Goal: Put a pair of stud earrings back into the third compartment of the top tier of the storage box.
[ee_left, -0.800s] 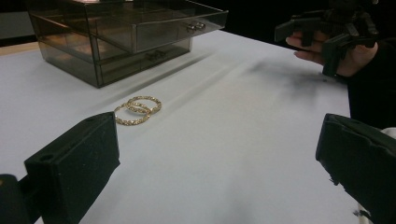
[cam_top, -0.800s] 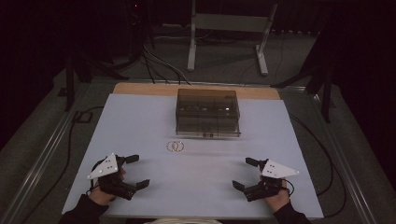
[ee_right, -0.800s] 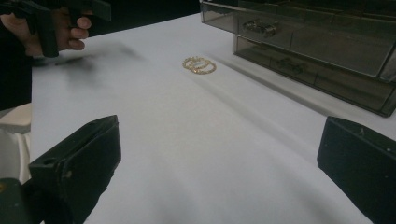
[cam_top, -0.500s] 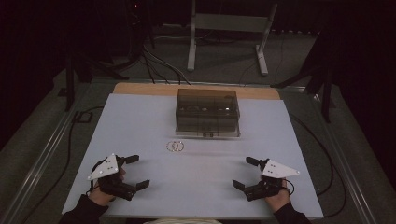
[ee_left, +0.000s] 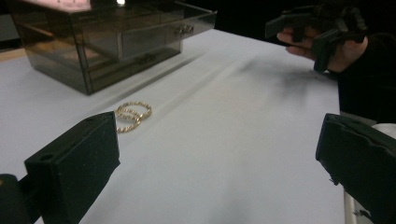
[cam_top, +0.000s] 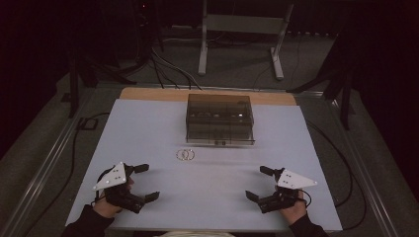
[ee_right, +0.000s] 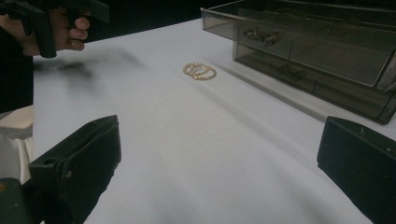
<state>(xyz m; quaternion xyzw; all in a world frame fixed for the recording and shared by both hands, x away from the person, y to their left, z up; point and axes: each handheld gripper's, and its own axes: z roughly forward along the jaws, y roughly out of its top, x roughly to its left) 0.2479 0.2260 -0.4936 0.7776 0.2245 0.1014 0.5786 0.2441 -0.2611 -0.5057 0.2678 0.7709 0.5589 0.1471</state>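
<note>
Both my grippers wide apart and empty, low on the white table

My left gripper (cam_top: pixel 146 181) sits lower left, my right gripper (cam_top: pixel 259 183) lower right; the two thin gold twisted rings (cam_top: pixel 185 155) lie touching at centre frame, just below the smoky clear plastic drawer box (cam_top: pixel 220 118)

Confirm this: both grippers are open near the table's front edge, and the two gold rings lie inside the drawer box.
Not quite. The two gold rings lie on the table in front of the drawer box, not inside it; the high view shows it. The rest stands.
</note>
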